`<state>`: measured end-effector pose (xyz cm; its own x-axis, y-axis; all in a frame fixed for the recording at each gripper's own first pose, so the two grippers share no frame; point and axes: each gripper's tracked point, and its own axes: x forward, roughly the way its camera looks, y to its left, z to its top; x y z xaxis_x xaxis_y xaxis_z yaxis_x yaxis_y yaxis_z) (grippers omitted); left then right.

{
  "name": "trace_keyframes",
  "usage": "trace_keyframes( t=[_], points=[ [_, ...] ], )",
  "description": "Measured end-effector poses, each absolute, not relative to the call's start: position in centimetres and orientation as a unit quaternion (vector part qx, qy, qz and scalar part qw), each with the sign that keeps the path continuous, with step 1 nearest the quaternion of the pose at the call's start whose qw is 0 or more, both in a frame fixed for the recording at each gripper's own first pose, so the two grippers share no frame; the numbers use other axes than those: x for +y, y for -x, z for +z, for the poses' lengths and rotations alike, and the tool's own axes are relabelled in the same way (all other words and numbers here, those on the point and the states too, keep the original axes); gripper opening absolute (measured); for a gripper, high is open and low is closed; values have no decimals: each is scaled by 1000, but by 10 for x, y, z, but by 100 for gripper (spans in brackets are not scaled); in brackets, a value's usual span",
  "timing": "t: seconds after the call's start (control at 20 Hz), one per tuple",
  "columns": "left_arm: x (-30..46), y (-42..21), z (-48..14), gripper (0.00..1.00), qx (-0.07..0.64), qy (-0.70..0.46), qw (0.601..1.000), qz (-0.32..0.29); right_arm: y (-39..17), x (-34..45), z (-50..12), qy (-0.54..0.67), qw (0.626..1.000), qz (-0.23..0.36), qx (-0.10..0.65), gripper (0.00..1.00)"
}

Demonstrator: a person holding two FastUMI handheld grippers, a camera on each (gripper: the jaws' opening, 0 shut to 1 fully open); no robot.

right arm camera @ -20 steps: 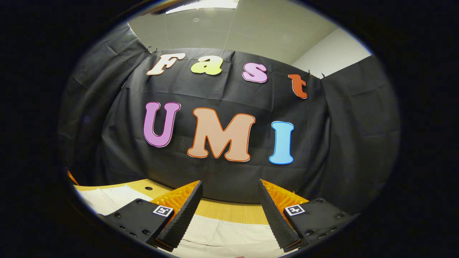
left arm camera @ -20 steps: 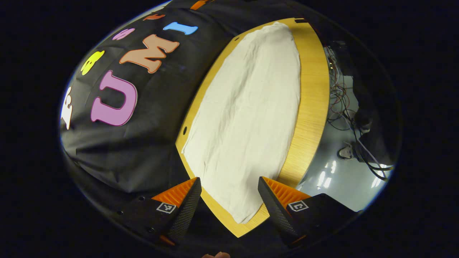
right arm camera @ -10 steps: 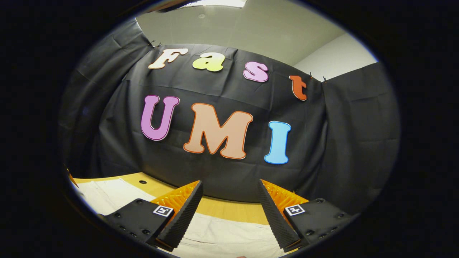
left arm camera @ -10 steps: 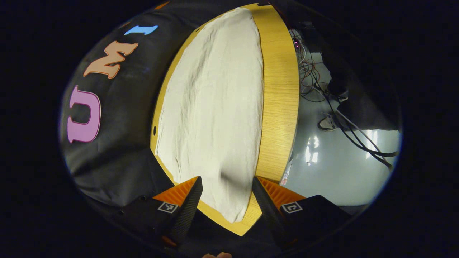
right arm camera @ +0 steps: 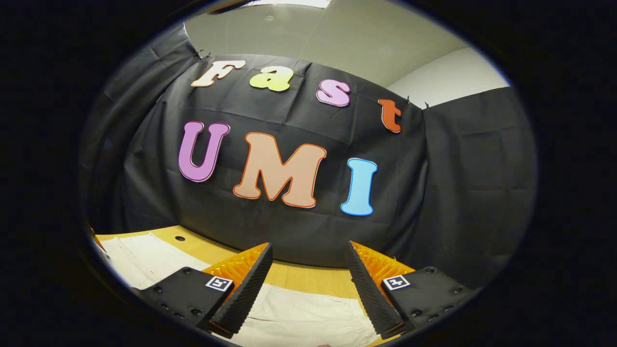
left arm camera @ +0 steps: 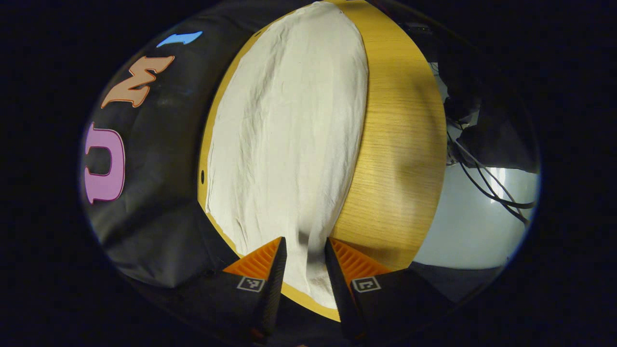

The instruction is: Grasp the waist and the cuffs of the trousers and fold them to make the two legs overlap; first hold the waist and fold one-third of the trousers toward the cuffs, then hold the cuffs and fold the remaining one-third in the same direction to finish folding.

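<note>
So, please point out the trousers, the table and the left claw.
trousers (left arm camera: pixel 289 135): left gripper view, middle of the cloth.
table (left arm camera: pixel 400 159): left gripper view, bare wood beside the trousers.
left claw (left arm camera: pixel 303 243): left gripper view, between its fingertips, over the trousers' end.

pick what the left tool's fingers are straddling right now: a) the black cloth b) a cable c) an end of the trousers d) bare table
c: in the left gripper view, the left tool has its fingers set on either side of the near end of the trousers, which lie flat on the table.
</note>
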<state>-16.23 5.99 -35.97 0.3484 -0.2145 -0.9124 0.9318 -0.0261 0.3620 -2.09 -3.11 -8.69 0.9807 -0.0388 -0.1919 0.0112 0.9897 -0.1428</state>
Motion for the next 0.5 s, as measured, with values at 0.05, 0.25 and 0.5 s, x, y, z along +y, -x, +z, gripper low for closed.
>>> trace_keyframes(
  t=[0.05,0.25,0.5],
  points=[
    [61,165,-365,44,340,-540,611,-469,21,-35,-91,76,992,-13,103,97],
    [63,170,-367,5,352,-540,602,-472,28,-58,-115,119,984,-3,130,97],
    [63,170,-368,0,357,-536,609,-463,51,-89,-157,216,960,33,173,99]
  ],
)
